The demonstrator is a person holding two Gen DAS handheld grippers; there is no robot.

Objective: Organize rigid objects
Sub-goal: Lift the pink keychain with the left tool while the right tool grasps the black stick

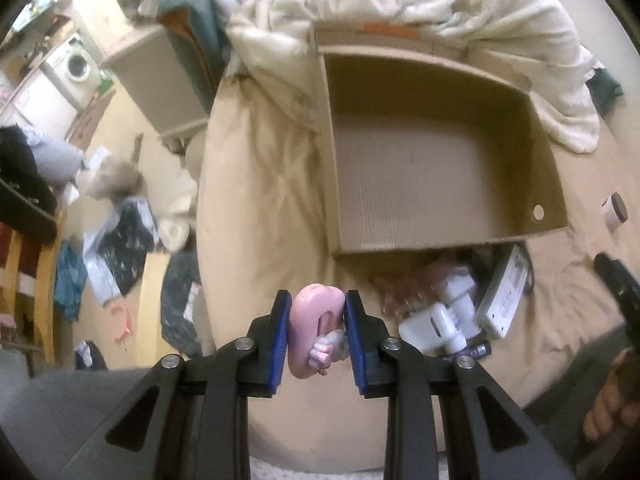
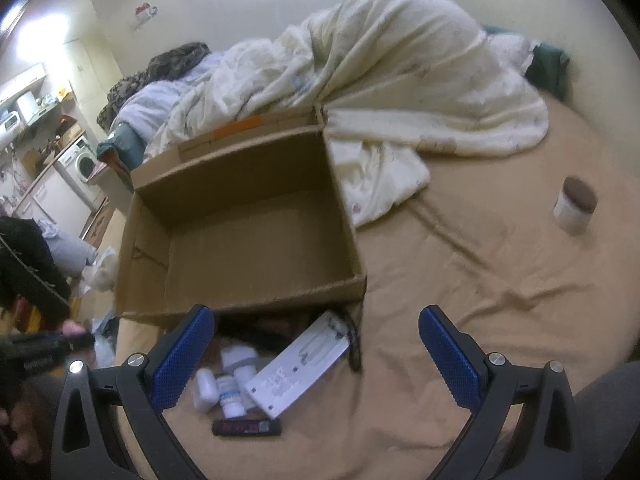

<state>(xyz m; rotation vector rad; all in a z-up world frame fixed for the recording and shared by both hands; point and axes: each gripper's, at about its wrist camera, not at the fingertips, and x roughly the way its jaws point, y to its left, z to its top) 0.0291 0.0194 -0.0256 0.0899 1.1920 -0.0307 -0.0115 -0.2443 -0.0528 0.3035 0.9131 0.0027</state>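
Pink toy held up near the box

Left gripper (image 1: pixel 317 334) jaws clamp the pink toy (image 1: pixel 316 328) just before the empty box (image 1: pixel 440 168); right gripper (image 2: pixel 316 356) jaws wide, over bottles (image 2: pixel 228 384) beside the box.

1. Cardboard box (image 2: pixel 240 216): matt brown corrugated board, ribbed floor; strip of orange tape (image 2: pixel 236 125) on its far flap.
2. Bed sheet (image 2: pixel 500 300): tan cloth, matt, creased.
3. Duvet (image 2: pixel 400 80): cream cloth, soft, rumpled.
4. Pink toy (image 1: pixel 316 328): smooth glossy plastic.
5. Left tongs (image 1: pixel 317 344): matt black plastic arms; blue textured pads (image 1: pixel 280 340); bright metal pins.
6. Right tongs (image 2: pixel 316 356): same finish; pads dimpled.
7. White bottles (image 2: pixel 228 384): smooth plastic; jar (image 2: pixel 574 208) with matt brown lid.
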